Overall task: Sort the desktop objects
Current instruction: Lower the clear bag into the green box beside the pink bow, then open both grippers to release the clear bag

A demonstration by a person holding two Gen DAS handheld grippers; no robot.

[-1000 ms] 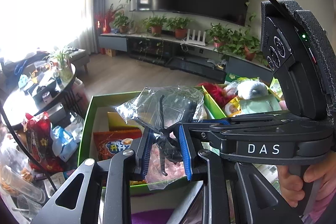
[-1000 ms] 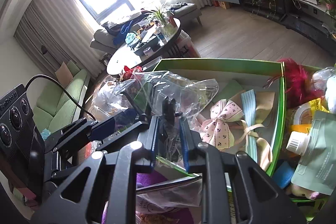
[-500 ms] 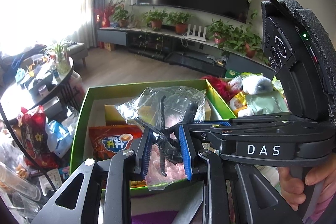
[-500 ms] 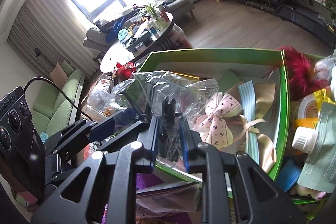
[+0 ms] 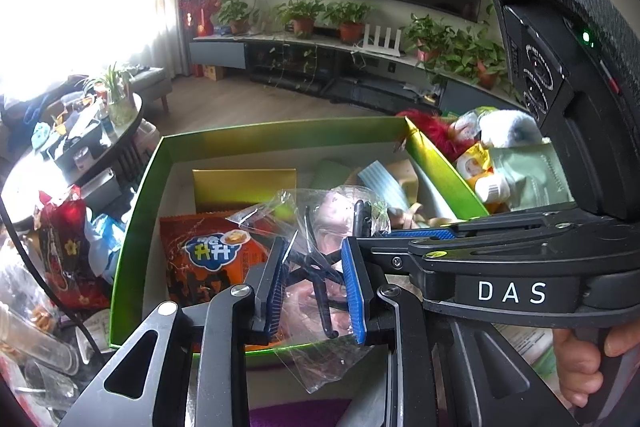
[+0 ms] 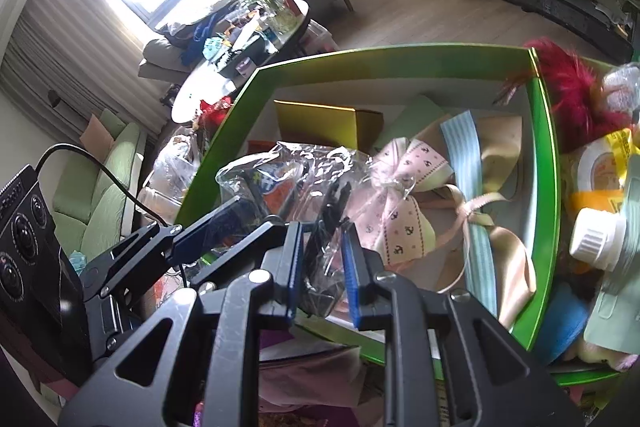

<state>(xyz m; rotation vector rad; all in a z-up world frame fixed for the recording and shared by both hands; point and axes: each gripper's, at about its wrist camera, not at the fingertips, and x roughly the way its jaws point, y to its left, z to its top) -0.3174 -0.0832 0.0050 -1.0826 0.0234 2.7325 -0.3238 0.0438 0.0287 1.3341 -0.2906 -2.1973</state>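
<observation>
Green box [image 5: 280,135]: big open cardboard tray with bright green walls, sitting right under both grippers. Inside it there's a gold box [image 5: 244,187] at the back, an orange snack packet [image 5: 212,259], and a ribbon bow [image 6: 404,211] in pink with little anchors plus striped blue and tan tails.
Second compartment: to the right of the green divider, stuffed with a red fluffy thing [image 6: 572,95], a green pouch with a white screw cap [image 6: 596,239] and a yellow-labelled roll, can't read that label.
Writing: "DAS" in white on the right gripper's body as seen in the left wrist view. Snack packet has blue-and-white Chinese characters, too small for me to be sure of.
Right gripper [image 6: 320,267]: tilted down over the near edge of the box, blue pads squeezed onto the clear plastic bag [image 5: 316,223] with something black and spindly inside. A hand [image 5: 588,363] is wrapped round its handle.
Left gripper [image 5: 316,291]: also angled down, blue pads closed in on the same bag from the other side.
Bag location: held up between both grippers, just above the near part of the green box, over the snack packet.
</observation>
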